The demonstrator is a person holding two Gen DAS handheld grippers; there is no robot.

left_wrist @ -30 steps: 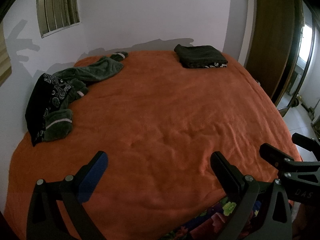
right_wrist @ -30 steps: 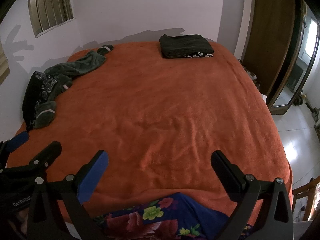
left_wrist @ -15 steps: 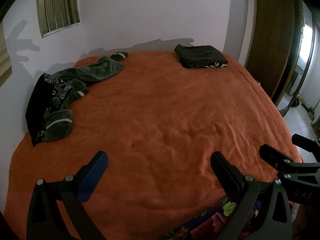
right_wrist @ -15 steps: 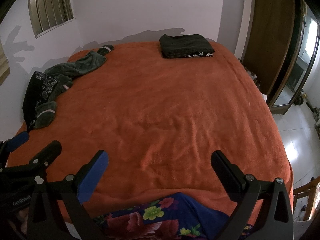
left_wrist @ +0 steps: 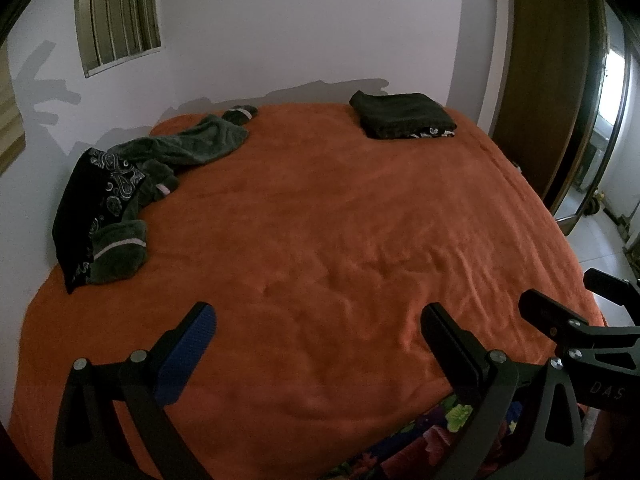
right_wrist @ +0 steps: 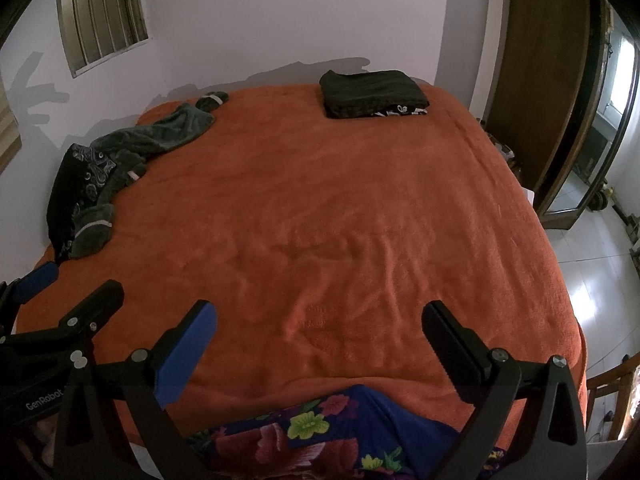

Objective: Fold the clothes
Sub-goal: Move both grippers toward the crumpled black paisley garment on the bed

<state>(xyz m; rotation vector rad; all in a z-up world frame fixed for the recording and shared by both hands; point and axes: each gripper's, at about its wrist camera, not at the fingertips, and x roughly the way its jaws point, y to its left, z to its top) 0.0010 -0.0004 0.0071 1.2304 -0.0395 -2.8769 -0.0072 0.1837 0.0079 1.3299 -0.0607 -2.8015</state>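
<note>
Both tongs hang over the near edge of the bed. The left tongs (left_wrist: 318, 326) are wide open and hold nothing. The right tongs (right_wrist: 320, 322) are wide open and empty too.

One neat folded stack (right_wrist: 374, 94) sits at the far right of the orange blanket (right_wrist: 320, 208). I think that part is done. One messy pile (left_wrist: 132, 184) lies at the far left, well apart from both tongs. It looks like a green fuzzy piece and a black patterned one, so about two things are left to fold.
</note>
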